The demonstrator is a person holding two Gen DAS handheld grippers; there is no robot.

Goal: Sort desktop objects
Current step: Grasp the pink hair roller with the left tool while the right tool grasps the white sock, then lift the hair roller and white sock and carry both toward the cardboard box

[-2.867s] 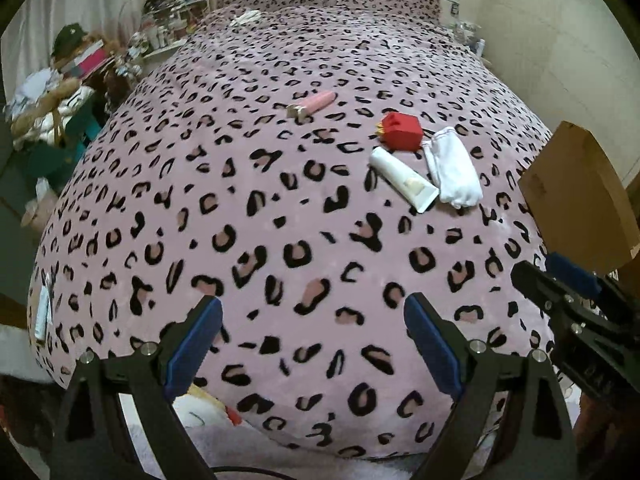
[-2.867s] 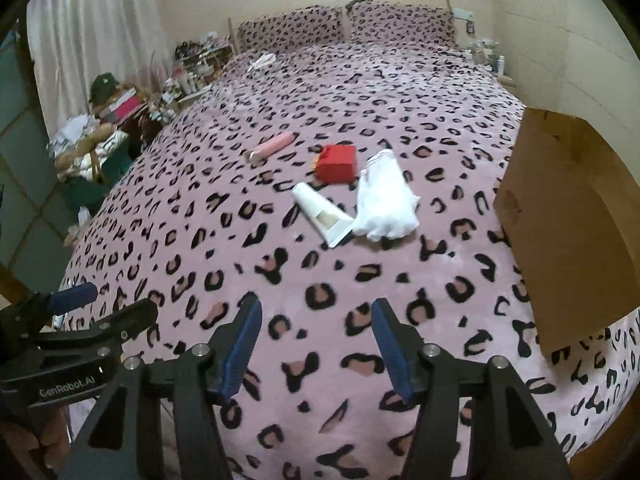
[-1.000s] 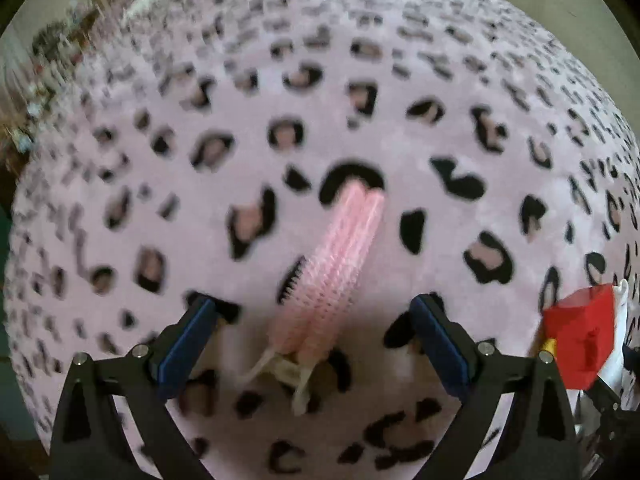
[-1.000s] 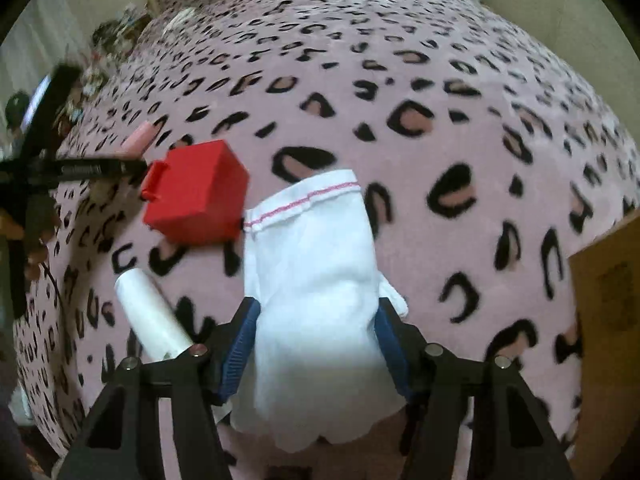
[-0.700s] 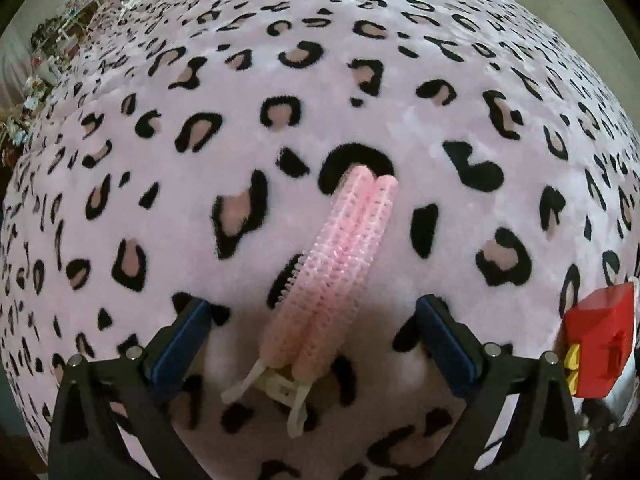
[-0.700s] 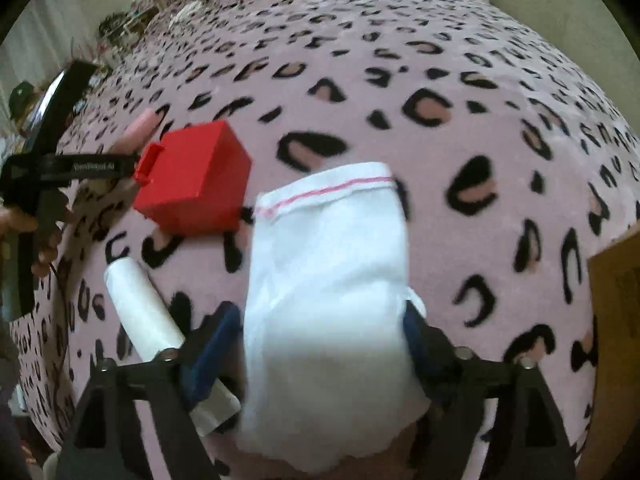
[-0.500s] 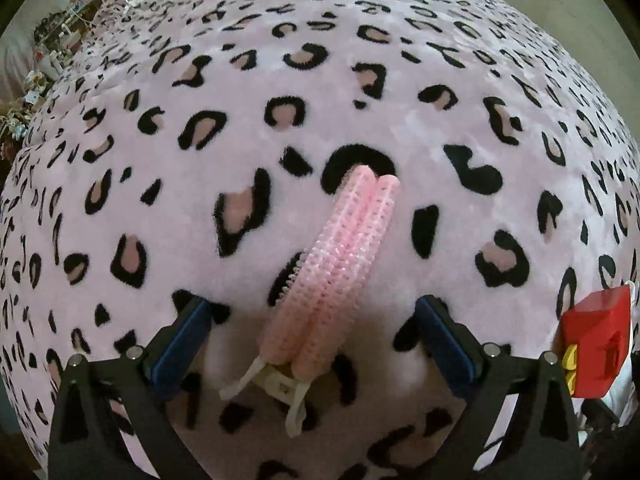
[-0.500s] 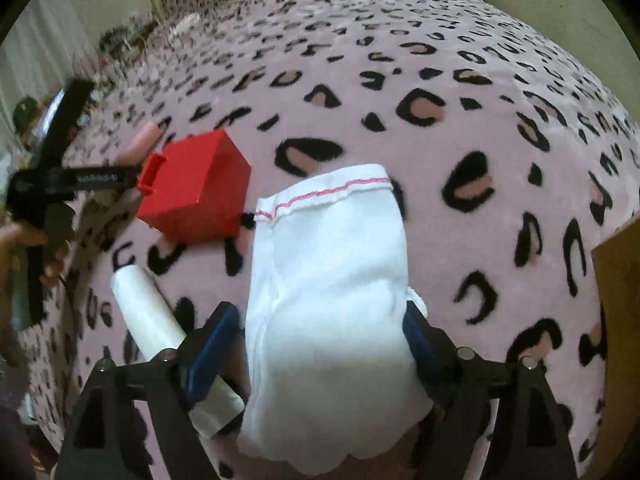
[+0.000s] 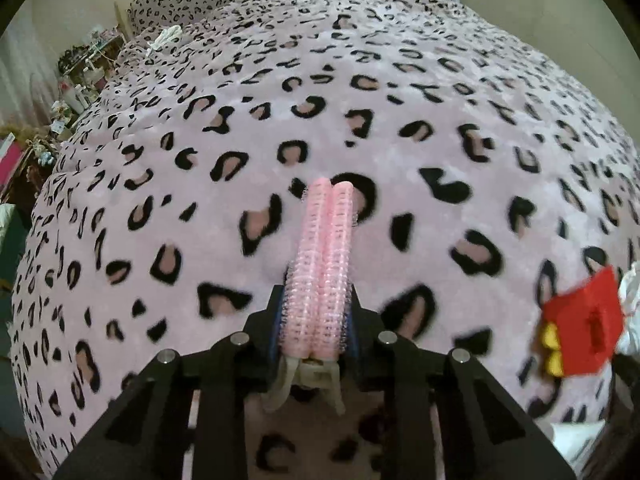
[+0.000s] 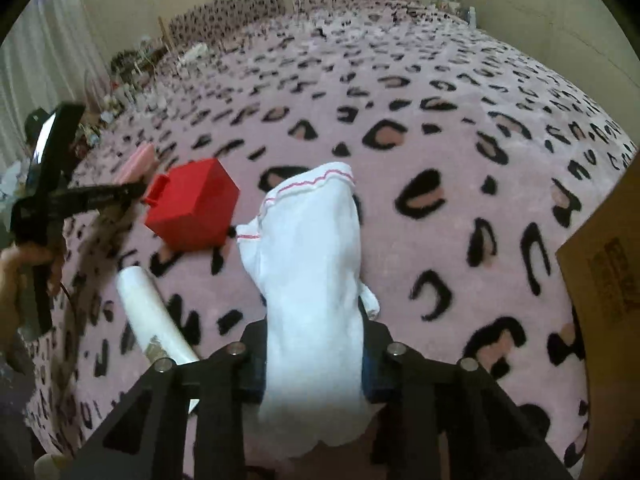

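on a leopard-print bed (image 9: 400, 120), a red box (image 10: 192, 210) and a white tube (image 10: 154, 320) lie just left of a white sock (image 10: 312, 280), with a cardboard box (image 10: 608, 280) at far right. the left gripper (image 9: 316, 320) has its jaws clenched on pink rollers (image 9: 324, 260); the right gripper (image 10: 314, 360) pinches the sock's near end between its jaws.

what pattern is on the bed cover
Pink with black leopard spots, the bed cover shows best in the left wrist view.
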